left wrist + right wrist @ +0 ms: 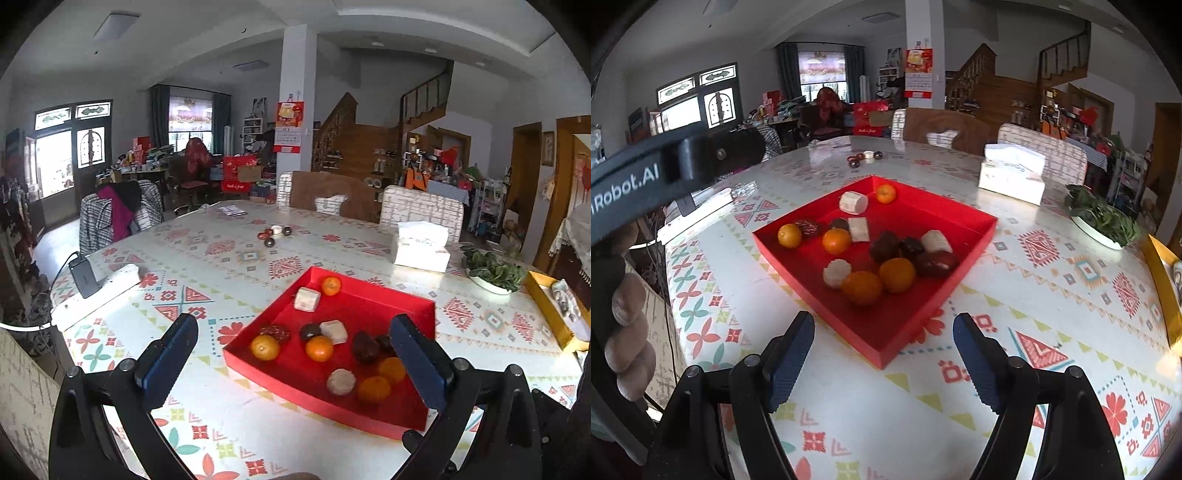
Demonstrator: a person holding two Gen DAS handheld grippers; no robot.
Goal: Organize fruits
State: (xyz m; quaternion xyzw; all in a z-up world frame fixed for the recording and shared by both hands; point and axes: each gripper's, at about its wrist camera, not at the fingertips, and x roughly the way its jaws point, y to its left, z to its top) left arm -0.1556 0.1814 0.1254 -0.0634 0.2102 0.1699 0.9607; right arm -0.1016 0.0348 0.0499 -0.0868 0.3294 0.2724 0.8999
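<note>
the red tray (964,236) sits on the patterned bench (1052,295), one corner turned toward the right hand-held gripper (882,354). in it lie five oranges mixed with dark dates and pale white blocks. one orange (886,193) is at the far corner beside a white block (853,202); another orange (789,235) is at the left edge, touching a date (808,227); a third (836,240) lies mid-tray against a white square (858,229). two more oranges (879,282) touch each other near the front, with a round white piece (836,272) on their left and a big date (936,263) on their right.

the right hand-held gripper hangs over the bench just short of the tray's near corner, jaws wide and holding nothing. the left hand-held gripper (293,354) is wide too and bare, hovering above the tray's near side; its right finger (417,360) hides part of the front fruit in its own view. seen from the right wrist, its body crosses the upper left, with the person's fingers (628,332) below.

around the tray: a tissue box (1012,173) behind it to the right, a plate of greens (1102,221) further right, a yellow box (554,310) at the right edge, a power strip (99,291) on the left, and a few small round things (864,157) well behind.
</note>
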